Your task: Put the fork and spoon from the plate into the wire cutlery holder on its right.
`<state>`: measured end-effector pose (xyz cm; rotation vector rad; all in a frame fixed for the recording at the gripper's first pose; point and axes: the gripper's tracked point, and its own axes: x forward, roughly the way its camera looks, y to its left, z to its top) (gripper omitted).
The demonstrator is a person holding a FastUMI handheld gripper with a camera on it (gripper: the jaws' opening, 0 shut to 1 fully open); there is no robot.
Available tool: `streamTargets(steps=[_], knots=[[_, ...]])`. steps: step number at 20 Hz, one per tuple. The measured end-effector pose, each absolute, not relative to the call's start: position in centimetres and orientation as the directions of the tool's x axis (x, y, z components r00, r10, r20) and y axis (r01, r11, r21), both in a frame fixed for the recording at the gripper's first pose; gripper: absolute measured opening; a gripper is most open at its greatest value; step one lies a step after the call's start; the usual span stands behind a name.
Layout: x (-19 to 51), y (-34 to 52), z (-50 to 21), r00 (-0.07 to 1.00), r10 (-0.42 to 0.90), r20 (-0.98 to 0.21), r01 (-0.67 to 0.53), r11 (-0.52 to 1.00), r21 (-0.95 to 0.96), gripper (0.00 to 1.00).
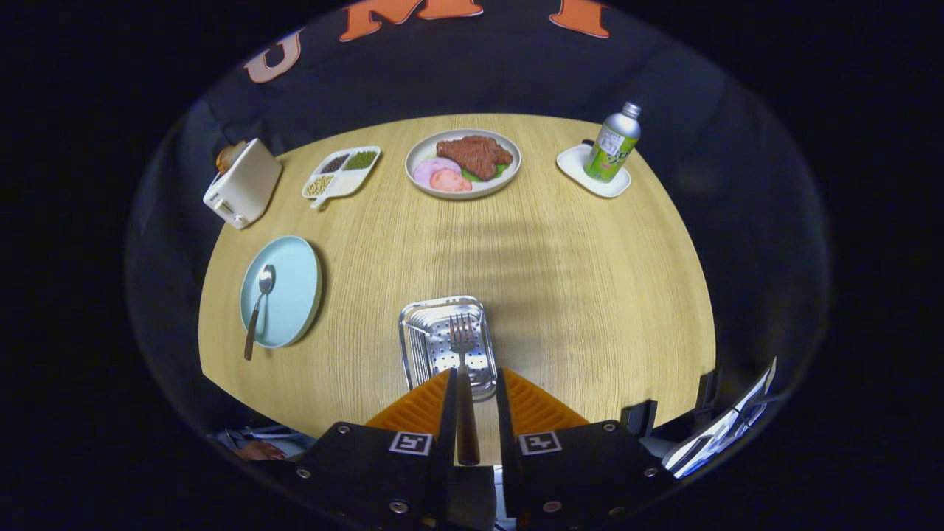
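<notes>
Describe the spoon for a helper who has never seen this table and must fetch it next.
On the round wooden table, find the pale blue plate below the white toaster. The spoon lies on it, handle over the rim. Unlike the fork held in the tool over the metal tray, it lies free.

Round wooden table [575,280] bears toaster [242,184], plates [284,291], perforated tray [442,346].

gripper [472,383] fingers sit a little apart with the fork [463,369] handle between them, tines at 12 o'clock over the metal tray [413,332]. spoon [258,306] lies on the blue plate [295,295] at 10 o'clock.
</notes>
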<state>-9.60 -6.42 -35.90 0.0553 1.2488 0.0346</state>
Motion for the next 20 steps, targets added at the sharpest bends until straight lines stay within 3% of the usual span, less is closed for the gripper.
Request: streamTargets(steps=[1,4,9,14,20], knots=[[-8.3,-6.4,-34.7,0.386,0.057,-0.921,0.017,0.998,0.069,0.38],[-3.7,-6.6,-29.9,0.624,0.030,-0.781,0.031,0.998,0.063,0.52],[-0.5,-5.8,-23.3,0.836,-0.023,-0.548,0.052,0.998,0.036,0.81],[1.7,-3.8,-17.8,0.941,-0.061,-0.332,0.073,0.997,0.024,0.88],[2.7,3.0,-15.8,0.959,0.014,-0.282,0.007,0.997,0.075,0.90]])
